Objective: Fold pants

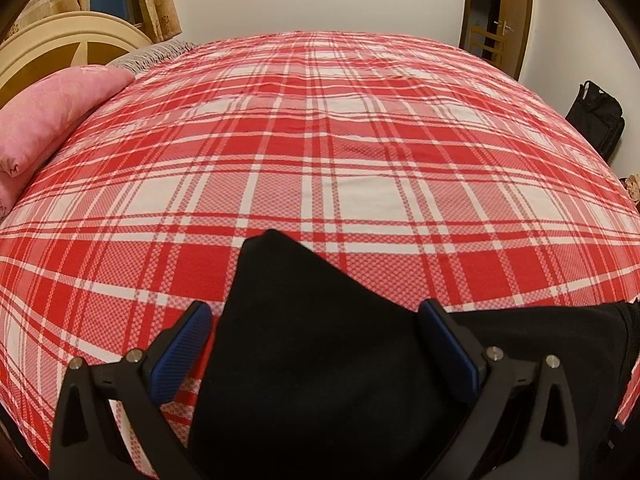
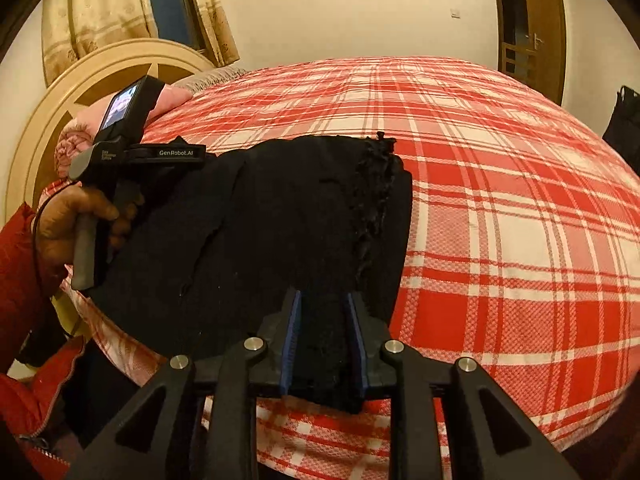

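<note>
A fold is in hand: the black pants (image 2: 280,224) are laid doubled on the plaid bedspread (image 2: 500,220), a thick edge seen between the right gripper (image 2: 323,316)'s narrowly parted jaws, though pad contact cannot be told. The left gripper (image 1: 316,336) is held wide open, cloth lying loose between its jaws. Next, that edge likely needs releasing and smoothing; "GenRobot.AI" is read on the left gripper's body.

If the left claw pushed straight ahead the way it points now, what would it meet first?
Most likely the black pants, which already lie between the open left claw; their folded corner points ahead. Beyond it comes only the plaid bedspread. Depth is uncertain.
</note>
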### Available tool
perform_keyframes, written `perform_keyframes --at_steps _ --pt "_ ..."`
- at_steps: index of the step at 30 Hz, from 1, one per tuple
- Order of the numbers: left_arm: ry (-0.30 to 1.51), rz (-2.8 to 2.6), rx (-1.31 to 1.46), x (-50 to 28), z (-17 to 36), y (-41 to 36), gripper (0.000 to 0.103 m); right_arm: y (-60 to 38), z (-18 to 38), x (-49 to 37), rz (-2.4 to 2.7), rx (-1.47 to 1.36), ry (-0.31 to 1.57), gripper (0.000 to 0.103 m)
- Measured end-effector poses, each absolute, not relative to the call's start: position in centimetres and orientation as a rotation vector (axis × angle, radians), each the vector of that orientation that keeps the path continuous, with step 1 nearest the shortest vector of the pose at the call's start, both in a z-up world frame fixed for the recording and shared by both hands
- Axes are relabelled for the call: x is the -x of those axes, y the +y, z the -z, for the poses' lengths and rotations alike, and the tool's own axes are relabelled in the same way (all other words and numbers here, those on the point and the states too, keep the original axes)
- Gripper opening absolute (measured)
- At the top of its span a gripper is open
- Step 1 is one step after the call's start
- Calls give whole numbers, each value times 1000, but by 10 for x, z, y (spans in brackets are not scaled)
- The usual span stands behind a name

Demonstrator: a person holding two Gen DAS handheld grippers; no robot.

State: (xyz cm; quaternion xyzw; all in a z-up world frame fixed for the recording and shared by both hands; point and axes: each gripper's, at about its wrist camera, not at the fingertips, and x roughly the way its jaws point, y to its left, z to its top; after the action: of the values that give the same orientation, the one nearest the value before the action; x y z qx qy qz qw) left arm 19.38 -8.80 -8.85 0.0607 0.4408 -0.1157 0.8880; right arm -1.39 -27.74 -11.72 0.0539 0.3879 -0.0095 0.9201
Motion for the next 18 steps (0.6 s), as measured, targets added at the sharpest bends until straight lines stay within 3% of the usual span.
perform_keyframes --at_steps 9,18 --pt "943 283 -91 -194 84 -82 103 -289 80 17 49 -148 709 24" --pt "884 270 -52 -167 42 -29 103 -261 77 -18 -38 -128 681 24"
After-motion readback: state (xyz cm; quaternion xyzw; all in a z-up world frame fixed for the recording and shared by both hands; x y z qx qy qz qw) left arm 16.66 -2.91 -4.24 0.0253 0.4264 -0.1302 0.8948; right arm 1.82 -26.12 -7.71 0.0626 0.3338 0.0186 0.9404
